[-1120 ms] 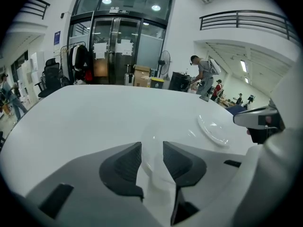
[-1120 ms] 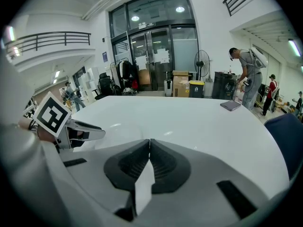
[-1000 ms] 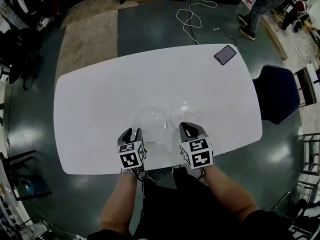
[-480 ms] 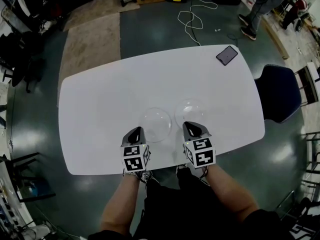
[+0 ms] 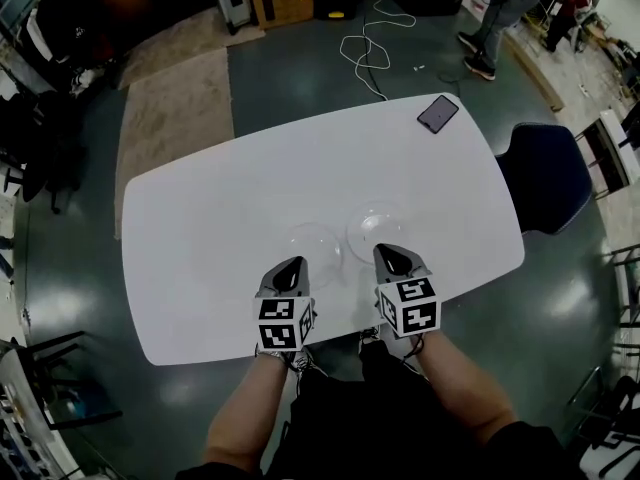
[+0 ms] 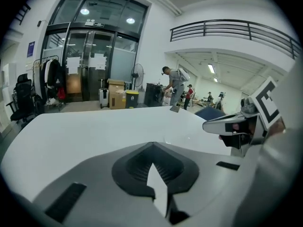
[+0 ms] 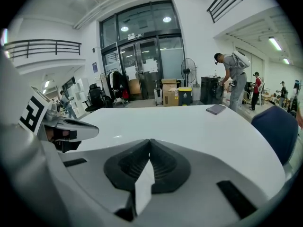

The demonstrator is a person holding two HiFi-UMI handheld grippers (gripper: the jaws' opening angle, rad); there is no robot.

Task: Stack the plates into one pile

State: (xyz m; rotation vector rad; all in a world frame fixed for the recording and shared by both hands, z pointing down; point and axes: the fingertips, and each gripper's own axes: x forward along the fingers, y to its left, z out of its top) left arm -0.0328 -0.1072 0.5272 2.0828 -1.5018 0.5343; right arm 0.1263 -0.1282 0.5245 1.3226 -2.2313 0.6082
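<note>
Faint clear plates [image 5: 313,251] on white table [image 5: 200,228], near rims hidden

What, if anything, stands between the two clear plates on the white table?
Nothing visible does. The left plate and right plate lie side by side on the table, with only bare tabletop between them. The phone sits far off at a corner.

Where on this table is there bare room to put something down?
The table's left half, from its left edge to the left plate, is bare. Bare too is the far strip between the plates and the far edge, up to the phone at the far right corner. Crowded: the near middle, where it and the right plate lie side by side.
</note>
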